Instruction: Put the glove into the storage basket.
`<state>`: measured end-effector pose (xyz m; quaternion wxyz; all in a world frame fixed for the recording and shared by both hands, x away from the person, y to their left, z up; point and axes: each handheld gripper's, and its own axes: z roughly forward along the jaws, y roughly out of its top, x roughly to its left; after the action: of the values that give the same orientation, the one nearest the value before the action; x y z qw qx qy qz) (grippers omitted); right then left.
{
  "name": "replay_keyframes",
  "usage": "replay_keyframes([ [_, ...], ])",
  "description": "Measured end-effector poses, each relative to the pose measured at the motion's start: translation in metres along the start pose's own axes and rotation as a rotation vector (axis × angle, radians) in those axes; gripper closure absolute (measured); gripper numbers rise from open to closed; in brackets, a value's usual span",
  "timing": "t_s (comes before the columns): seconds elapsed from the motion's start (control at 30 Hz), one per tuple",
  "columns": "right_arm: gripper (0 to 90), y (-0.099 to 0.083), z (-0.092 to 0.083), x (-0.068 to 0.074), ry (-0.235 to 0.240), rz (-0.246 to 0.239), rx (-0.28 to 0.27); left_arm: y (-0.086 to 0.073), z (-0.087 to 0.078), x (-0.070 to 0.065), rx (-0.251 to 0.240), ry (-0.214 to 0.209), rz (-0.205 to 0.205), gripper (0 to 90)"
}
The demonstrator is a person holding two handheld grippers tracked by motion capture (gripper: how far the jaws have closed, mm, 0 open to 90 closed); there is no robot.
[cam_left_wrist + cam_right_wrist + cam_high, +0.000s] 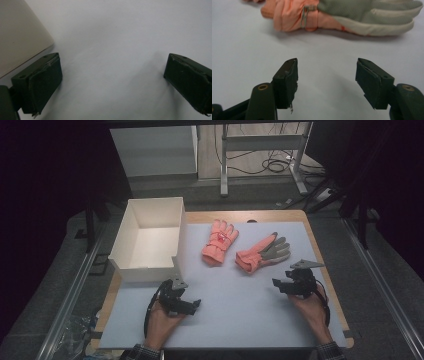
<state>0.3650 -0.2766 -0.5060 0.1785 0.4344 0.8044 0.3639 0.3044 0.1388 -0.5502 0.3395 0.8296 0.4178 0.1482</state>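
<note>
Sitting beside two gloves [220, 242] — white box [150, 232], holding nothing visible.

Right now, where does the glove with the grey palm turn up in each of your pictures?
High view: the grey-palmed glove lies right of centre on the white mat, just ahead of the right gripper.
Left gripper view: not in it; the box and mat fill the space ahead of the jaws.
Right gripper view: the glove lies along the top, cuff to the left.
Shared landmark: the white mat.
</note>
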Motion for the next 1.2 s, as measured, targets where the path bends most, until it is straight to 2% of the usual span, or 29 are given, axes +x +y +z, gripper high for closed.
replay_keyframes([
  [0.1,38.4,0.009,0.001,-0.001,0.004,0.017,-0.011,0.0,0.0,0.0,-0.001,0.0,0.0,1.6],
  [0.23,47.3,0.029,0.004,-0.004,0.012,0.035,-0.03,0.0,0.0,0.0,-0.001,0.0,0.0,1.7],
  [0.27,47.3,0.029,0.004,-0.004,0.012,0.035,-0.03,0.0,0.0,0.0,-0.001,0.0,0.0,1.7],
  [0.47,53.0,0.052,0.015,-0.008,-0.027,0.043,-0.04,0.0,0.0,0.0,-0.001,0.0,0.0,1.7],
  [0.67,52.6,0.07,0.032,-0.014,-0.07,0.069,-0.038,0.0,0.0,0.0,0.0,0.0,0.0,1.7],
  [0.7,48.5,0.075,0.039,-0.017,-0.086,0.071,-0.033,0.0,0.0,0.0,-0.001,0.0,0.0,1.7],
  [0.9,44.2,0.079,0.055,-0.025,-0.101,0.103,-0.025,0.0,0.0,0.0,-0.001,0.0,0.0,1.7],
  [1.0,43.9,0.079,0.066,-0.026,-0.107,0.099,0.0,0.0,0.0,0.0,-0.001,0.0,-0.001,1.7],
  [1.1,46.8,0.075,0.076,-0.027,-0.105,0.094,0.031,0.0,0.0,0.0,-0.001,0.0,0.0,1.7],
  [1.2,55.5,0.073,0.08,-0.023,-0.136,0.077,0.035,0.0,0.0,0.0,-0.001,0.0,-0.001,1.6],
])
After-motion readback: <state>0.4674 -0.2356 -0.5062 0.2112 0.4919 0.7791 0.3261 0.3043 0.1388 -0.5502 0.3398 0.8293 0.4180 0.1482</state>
